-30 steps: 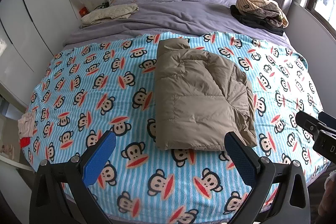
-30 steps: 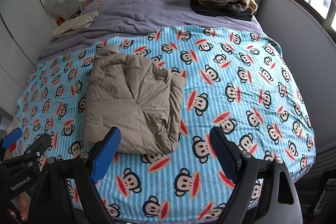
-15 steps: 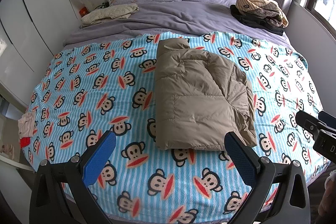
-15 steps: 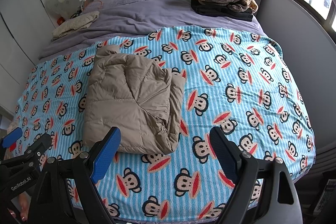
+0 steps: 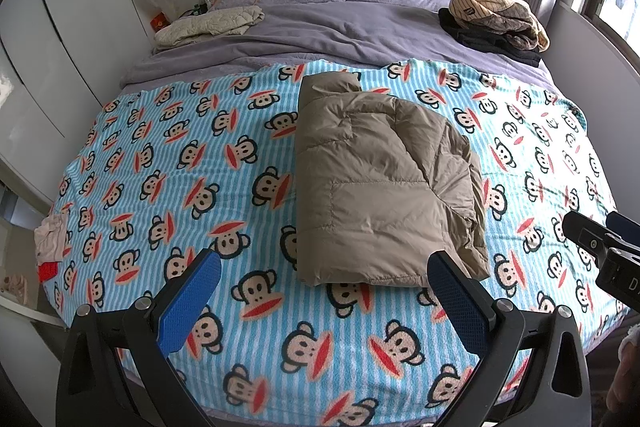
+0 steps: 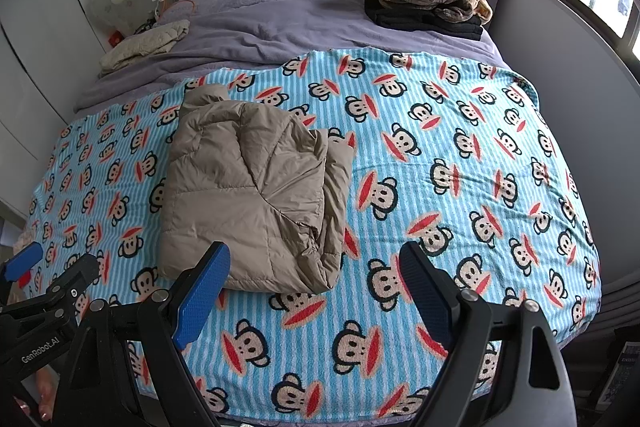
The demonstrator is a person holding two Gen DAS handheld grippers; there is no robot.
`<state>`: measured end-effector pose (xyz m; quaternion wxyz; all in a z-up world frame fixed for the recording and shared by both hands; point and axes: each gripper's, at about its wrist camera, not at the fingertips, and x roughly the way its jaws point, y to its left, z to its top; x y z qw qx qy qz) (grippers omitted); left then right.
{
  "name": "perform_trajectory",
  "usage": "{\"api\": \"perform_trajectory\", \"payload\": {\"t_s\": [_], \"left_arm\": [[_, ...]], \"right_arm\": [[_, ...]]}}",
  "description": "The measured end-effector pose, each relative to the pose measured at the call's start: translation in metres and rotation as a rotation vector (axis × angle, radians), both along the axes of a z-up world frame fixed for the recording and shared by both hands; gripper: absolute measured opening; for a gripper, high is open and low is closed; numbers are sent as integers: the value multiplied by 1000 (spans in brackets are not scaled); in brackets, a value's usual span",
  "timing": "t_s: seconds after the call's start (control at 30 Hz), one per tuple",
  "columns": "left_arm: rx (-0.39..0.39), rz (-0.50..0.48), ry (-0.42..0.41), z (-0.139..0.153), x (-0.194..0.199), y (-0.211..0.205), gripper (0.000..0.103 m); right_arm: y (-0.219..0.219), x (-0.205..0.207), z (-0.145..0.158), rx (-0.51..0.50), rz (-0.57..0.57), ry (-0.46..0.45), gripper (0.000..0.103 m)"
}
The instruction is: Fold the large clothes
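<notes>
one folded tan jacket (image 5: pixel 384 183) lies before two open, empty grippers.

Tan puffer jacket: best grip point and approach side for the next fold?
Probably the near hem of the tan puffer jacket, approached from the foot of the bed. That edge lies flat and straight on the monkey blanket, nearest the open left gripper and right gripper. Its right side is bunched layers.
</notes>
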<state>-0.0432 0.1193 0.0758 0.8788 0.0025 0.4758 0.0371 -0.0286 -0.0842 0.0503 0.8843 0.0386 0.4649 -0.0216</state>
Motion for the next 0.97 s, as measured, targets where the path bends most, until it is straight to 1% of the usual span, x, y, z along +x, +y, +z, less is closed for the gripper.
{"api": "perform_trajectory", "payload": {"t_s": [0.37,0.97], "left_arm": [[0,23,1,-4,-1,5,103],[-14,2,-1,-1,-1,2,103]], "right_arm": [[-1,1,0,1,2,1,88],[-2,2,1,5,5,4,88]]}}
